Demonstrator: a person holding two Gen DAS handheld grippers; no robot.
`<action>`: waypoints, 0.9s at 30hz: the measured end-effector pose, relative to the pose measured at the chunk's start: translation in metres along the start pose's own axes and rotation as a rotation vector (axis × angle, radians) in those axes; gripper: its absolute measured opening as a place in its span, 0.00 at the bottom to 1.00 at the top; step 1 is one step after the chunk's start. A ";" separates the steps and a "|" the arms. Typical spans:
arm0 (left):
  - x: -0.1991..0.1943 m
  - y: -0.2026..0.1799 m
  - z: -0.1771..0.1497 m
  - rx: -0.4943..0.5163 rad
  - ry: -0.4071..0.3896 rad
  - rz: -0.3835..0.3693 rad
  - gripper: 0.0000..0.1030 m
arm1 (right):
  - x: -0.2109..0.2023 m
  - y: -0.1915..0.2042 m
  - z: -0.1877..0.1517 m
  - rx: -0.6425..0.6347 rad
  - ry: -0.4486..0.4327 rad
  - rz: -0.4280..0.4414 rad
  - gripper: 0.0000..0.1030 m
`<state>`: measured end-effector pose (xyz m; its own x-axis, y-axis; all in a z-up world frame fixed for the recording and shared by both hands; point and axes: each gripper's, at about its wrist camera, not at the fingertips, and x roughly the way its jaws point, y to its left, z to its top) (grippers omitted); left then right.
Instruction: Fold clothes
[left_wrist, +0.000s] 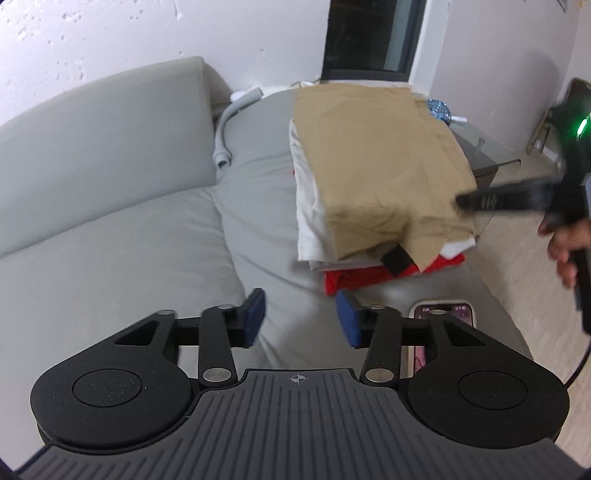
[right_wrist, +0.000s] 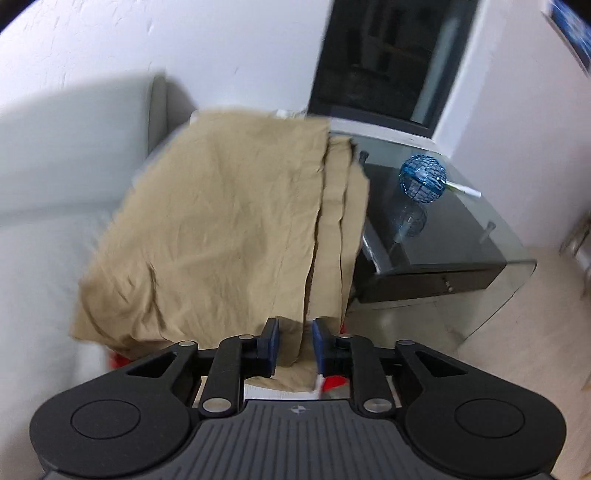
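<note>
The left gripper (left_wrist: 301, 317) hovers over the grey sofa (left_wrist: 110, 240), fingers apart, empty. The folded tan garment (left_wrist: 376, 162) tops a clothes stack (left_wrist: 314, 229) on the sofa. The right gripper (right_wrist: 295, 345) has fingers narrowly apart over its near edge, gripping nothing.

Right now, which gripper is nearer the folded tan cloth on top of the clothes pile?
Right. The right gripper hangs over the folded tan cloth's near edge; the left gripper hovers over the grey sofa, short of the pile.
</note>
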<state>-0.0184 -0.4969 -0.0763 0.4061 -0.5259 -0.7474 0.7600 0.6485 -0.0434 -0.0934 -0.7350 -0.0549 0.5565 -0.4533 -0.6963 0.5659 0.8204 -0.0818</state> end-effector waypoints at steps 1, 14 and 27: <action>-0.005 -0.002 0.002 0.005 0.001 0.016 0.55 | -0.017 0.003 0.004 0.002 -0.011 0.009 0.37; -0.055 -0.024 0.005 0.000 -0.004 0.001 0.72 | -0.093 0.018 -0.038 0.016 0.039 0.098 0.64; -0.085 -0.043 0.016 -0.016 -0.005 0.013 0.81 | -0.157 0.046 -0.033 -0.017 0.106 -0.031 0.71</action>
<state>-0.0775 -0.4884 -0.0003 0.4187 -0.5198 -0.7447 0.7461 0.6644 -0.0443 -0.1750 -0.6149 0.0278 0.4712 -0.4401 -0.7644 0.5708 0.8128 -0.1161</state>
